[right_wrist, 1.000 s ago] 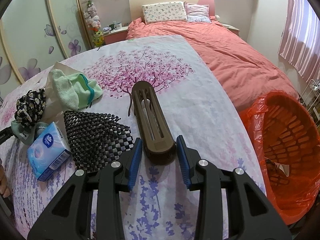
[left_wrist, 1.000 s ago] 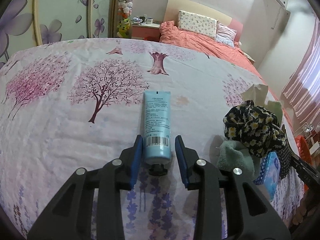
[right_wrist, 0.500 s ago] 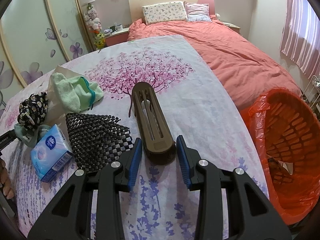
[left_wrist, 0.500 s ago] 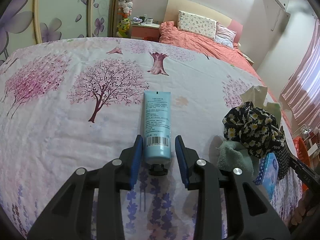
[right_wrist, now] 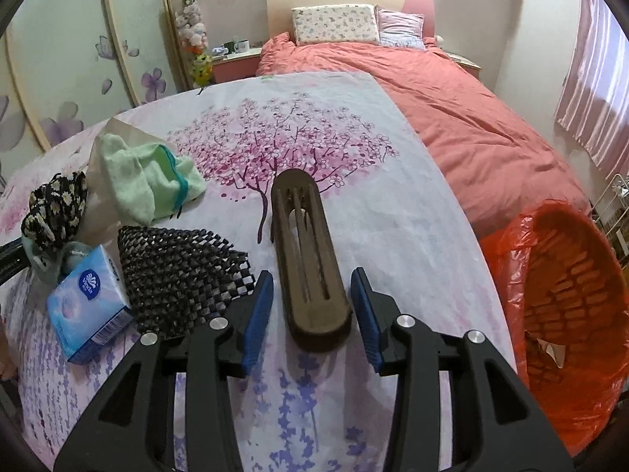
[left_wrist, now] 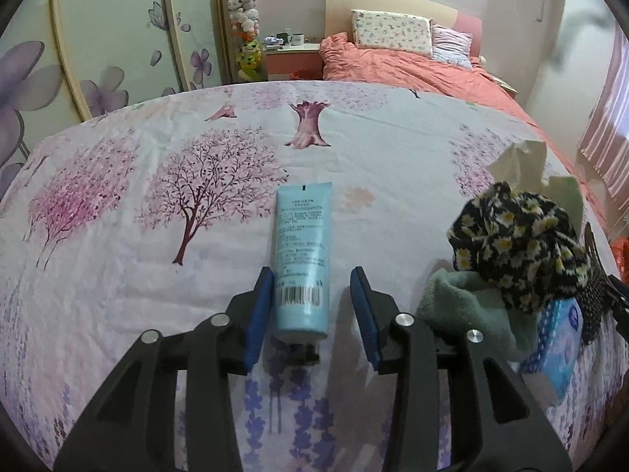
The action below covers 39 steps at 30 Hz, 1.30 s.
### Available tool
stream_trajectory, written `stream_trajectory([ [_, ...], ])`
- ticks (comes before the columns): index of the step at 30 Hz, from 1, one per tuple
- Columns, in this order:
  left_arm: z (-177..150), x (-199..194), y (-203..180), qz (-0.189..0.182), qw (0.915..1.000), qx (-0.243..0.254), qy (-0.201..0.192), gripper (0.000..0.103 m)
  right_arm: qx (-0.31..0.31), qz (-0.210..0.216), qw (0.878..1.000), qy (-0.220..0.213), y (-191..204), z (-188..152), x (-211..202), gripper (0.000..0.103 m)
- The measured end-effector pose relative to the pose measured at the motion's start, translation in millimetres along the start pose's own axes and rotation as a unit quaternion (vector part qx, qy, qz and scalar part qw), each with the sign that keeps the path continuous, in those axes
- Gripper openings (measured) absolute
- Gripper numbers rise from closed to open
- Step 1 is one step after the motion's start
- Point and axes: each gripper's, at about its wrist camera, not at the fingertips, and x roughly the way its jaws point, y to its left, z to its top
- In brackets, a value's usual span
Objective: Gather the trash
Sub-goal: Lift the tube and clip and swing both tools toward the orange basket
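Trash lay between both sets of jaws, which had just been widening: the tube [left_wrist: 302, 259] was freed in the left gripper [left_wrist: 310, 312] and the brown case [right_wrist: 306, 259] in the right gripper [right_wrist: 312, 310], the bin [right_wrist: 566, 299] at three o'clock, so nothing was judged collected.

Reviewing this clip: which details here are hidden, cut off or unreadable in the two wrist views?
- Left wrist view: the small print on the blue tube is too fine to read.
- Left wrist view: the tissue pack is half hidden behind the green towel and the floral cloth.
- Right wrist view: the orange bin is cut off by the lens edge; only one paper scrap shows inside.
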Motion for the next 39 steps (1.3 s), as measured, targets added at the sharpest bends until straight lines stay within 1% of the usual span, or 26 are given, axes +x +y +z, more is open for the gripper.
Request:
stream_trajectory([
  [2,2,1,0,0.005,1.0000,0.000,-0.001,0.034,0.002,0.001,1.000,-0.001,-1,-2,-2,0.035],
  [3,1,1,-1,0.007,1.0000,0.001,-0.001,0.029,0.006,0.004,1.000,-0.002,-3,-3,-3,0.035],
  [5,0,-1,0,0.002,1.0000,0.003,-0.002,0.028,0.009,0.007,1.000,-0.003,-5,-7,-6,0.033],
  [9,-7,-7,1,-0.010,0.9999,0.008,-0.003,0.029,0.013,0.009,1.000,-0.002,-8,-11,-9,0.033],
  [14,-5,-5,-2,-0.003,1.0000,0.009,-0.001,0.034,-0.004,-0.014,1.000,-0.002,0,-8,-6,0.034],
  [16,-5,-5,-4,-0.002,0.9999,0.010,-0.002,0.029,0.002,-0.007,1.000,-0.002,-3,-8,-6,0.034],
  [18,-6,-8,-2,-0.009,0.9999,0.010,-0.005,0.029,0.018,0.000,1.000,-0.012,-9,-10,-12,0.033],
  [21,-10,-20,0,-0.015,0.9995,0.012,-0.027,0.029,0.032,0.009,0.999,-0.036,-17,-9,-26,0.033],
  [25,-10,-39,3,-0.022,0.9984,0.014,-0.049,0.029,0.029,0.009,0.998,-0.056,-16,-6,-41,0.033],
  [33,-8,-74,3,-0.029,0.9965,0.017,-0.076,0.028,0.034,0.023,0.996,-0.082,-14,-8,-61,0.033],
  [36,-8,-73,-3,-0.032,0.9967,0.026,-0.070,0.028,0.034,0.018,0.996,-0.077,-14,-8,-58,0.033],
  [39,-4,-54,-7,-0.037,0.9981,0.021,-0.044,0.029,0.037,0.013,0.997,-0.060,-14,-8,-46,0.033],
])
